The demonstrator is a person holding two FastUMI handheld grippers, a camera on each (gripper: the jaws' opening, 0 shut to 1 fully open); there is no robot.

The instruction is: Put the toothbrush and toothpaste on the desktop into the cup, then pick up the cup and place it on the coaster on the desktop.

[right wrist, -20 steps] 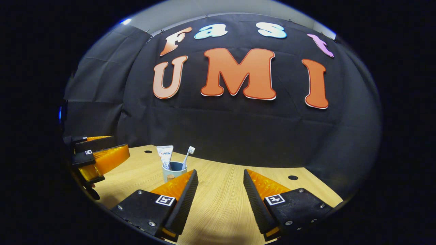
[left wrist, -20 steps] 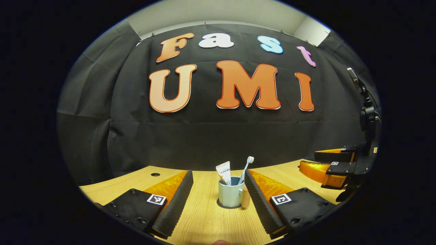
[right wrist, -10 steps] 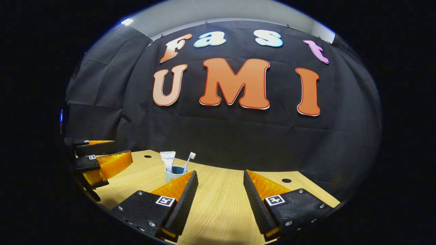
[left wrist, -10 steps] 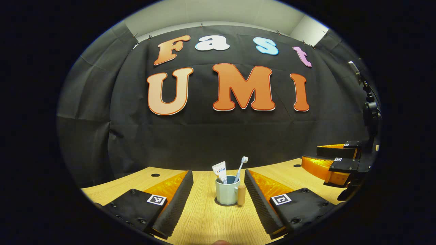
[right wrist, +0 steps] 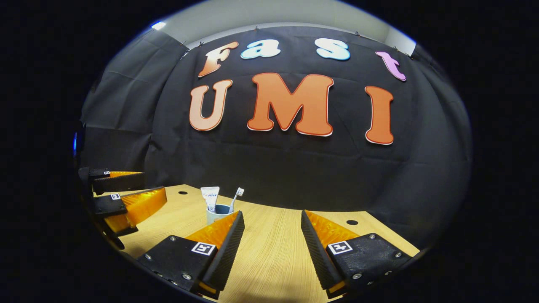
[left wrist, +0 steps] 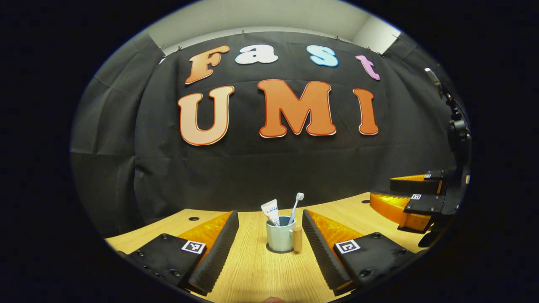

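**On the desk: cup loaded, both hand-held grippers open and apart from it**

Ahead of my left hand-held gripper [left wrist: 269, 229], the pale cup [left wrist: 279, 237] stands upright on the wooden desk [left wrist: 261, 273], and I see it framed between the two spread fingers with clear desk on either side, so neither finger touches it. Its wooden handle [left wrist: 297, 239] points toward my right finger. The toothpaste [left wrist: 270, 211] sticks up out of the cup on the left side, tilted a little, and the toothbrush [left wrist: 294, 207] leans out on the right with its bristle head uppermost. A thin dark ring shows around the cup's foot; I take it for the coaster [left wrist: 281, 251], though I cannot tell it apart from a shadow with certainty.

From my right hand-held gripper [right wrist: 271, 229], whose jaws also stand wide with nothing between them, the same cup [right wrist: 218, 215] sits farther off to the left, partly hidden behind my left finger [right wrist: 225, 248]; toothpaste [right wrist: 209, 198] and toothbrush [right wrist: 236, 198] rise above its rim. Beyond it, at the left edge of this view, the left hand-held gripper [right wrist: 139, 193] hangs over the desk [right wrist: 269, 261], open.

In the left gripper view the right hand-held gripper [left wrist: 396, 198] shows at the far right, open as well, well apart from the cup. Small round holes [left wrist: 193, 219] mark the desk near the back wall.
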